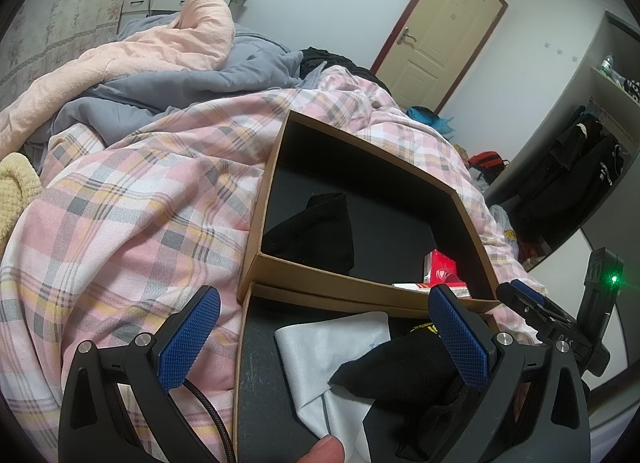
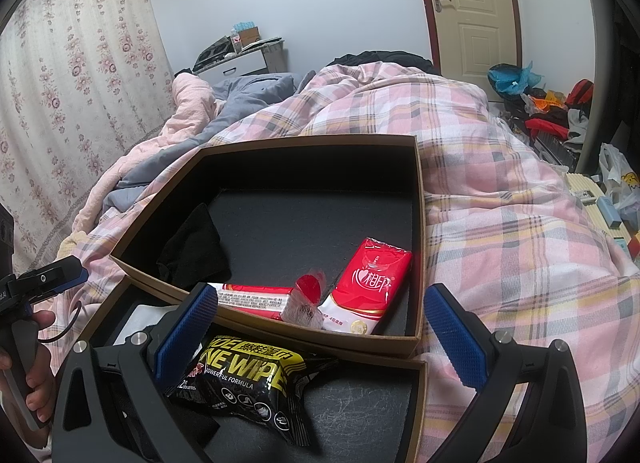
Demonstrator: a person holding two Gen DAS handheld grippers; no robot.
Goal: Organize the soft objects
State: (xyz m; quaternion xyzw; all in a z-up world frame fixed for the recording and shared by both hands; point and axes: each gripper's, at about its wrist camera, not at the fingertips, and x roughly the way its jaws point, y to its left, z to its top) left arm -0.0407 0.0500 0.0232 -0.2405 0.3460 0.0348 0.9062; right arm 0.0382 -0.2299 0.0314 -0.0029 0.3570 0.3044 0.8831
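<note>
Both grippers hang wide open, left gripper (image 1: 324,339) over a black sock (image 1: 404,367) on pale grey cloth (image 1: 320,347), right gripper (image 2: 320,339) over a black-yellow wipes pack (image 2: 248,379). Beyond, a brown cardboard box (image 2: 420,223) holds another black sock (image 2: 192,247) and red tissue packs (image 2: 368,287).

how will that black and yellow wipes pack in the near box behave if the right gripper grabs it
The wipes pack looks like a crinkly, glossy film pouch, so it will probably dent and may slip on the pads. Lying flat in the near box, it shouldn't roll. The right gripper is open above it; a grip across the middle seems safest.
</note>
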